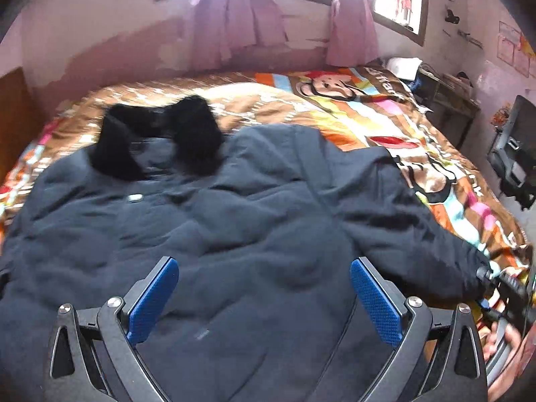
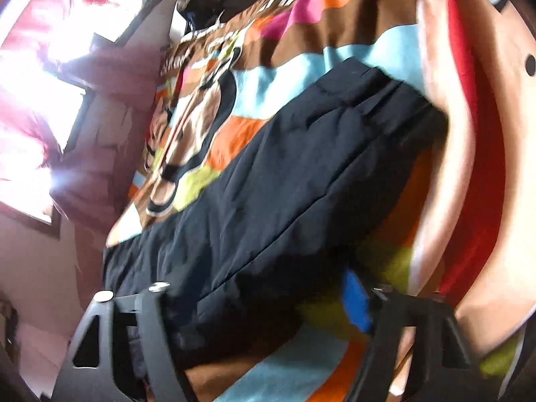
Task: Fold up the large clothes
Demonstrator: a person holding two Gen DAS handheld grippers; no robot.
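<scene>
A large dark navy padded coat (image 1: 207,221) lies spread on the bed, with its black fur collar (image 1: 187,134) at the far side. My left gripper (image 1: 264,284) is open just above the coat's lower part, its blue pads (image 1: 154,298) wide apart. One sleeve (image 1: 418,227) stretches right to the bed's edge, where my right gripper (image 1: 502,288) shows. In the right wrist view the sleeve (image 2: 284,181) runs between my right gripper's (image 2: 261,305) spread fingers; one blue pad (image 2: 356,305) shows. The view is blurred and tilted.
The bed carries a bright cartoon-print blanket (image 1: 361,107). Pink curtains (image 1: 234,16) hang at the windows behind the bed. A small table with clutter (image 1: 449,93) and a dark chair (image 1: 516,147) stand on the right. A wooden headboard (image 1: 13,114) is at the left.
</scene>
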